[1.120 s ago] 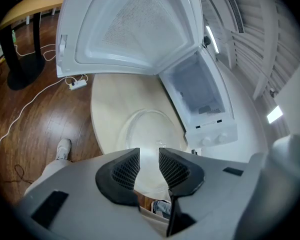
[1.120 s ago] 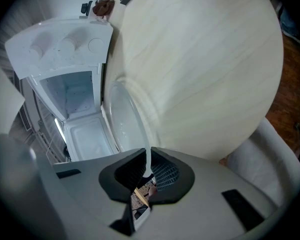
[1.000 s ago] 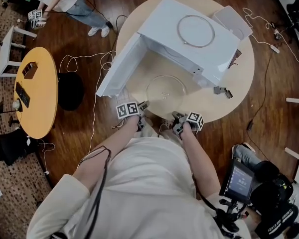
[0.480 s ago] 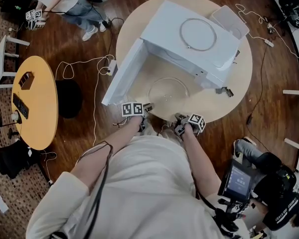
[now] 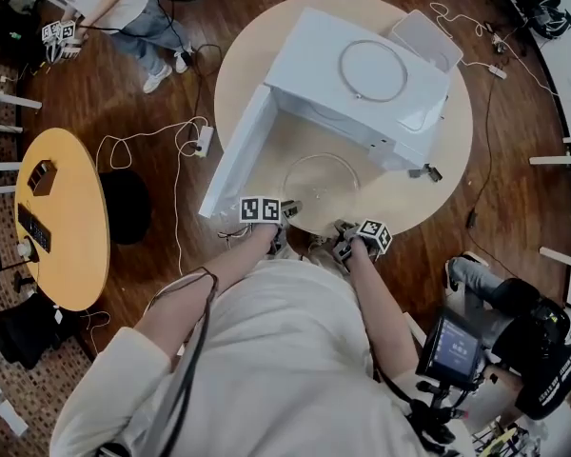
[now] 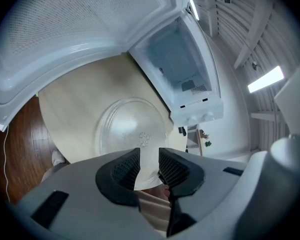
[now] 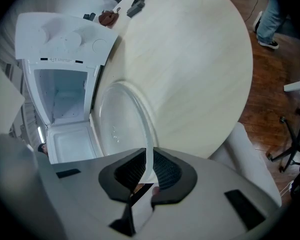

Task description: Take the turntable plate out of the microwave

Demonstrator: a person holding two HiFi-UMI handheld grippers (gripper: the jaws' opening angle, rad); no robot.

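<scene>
Plate [image 5: 322,181]: from overhead, clear glass, out of the microwave, on the round table just in front of the open cavity.
Microwave [image 5: 362,74]: white, with its door [image 5: 236,150] swung wide to the left and a thin ring [image 5: 373,65] lying on top.
Table [image 5: 400,203]: pale wood, round.
Left gripper [image 5: 288,208]: at the plate's near rim. In its own view the jaws stand apart, and the rim shows in the gap with neither pad pressing on it.
Right gripper [image 5: 343,228]: also at the near rim. In its own view the pads are clamped tight on the plate's edge.
</scene>
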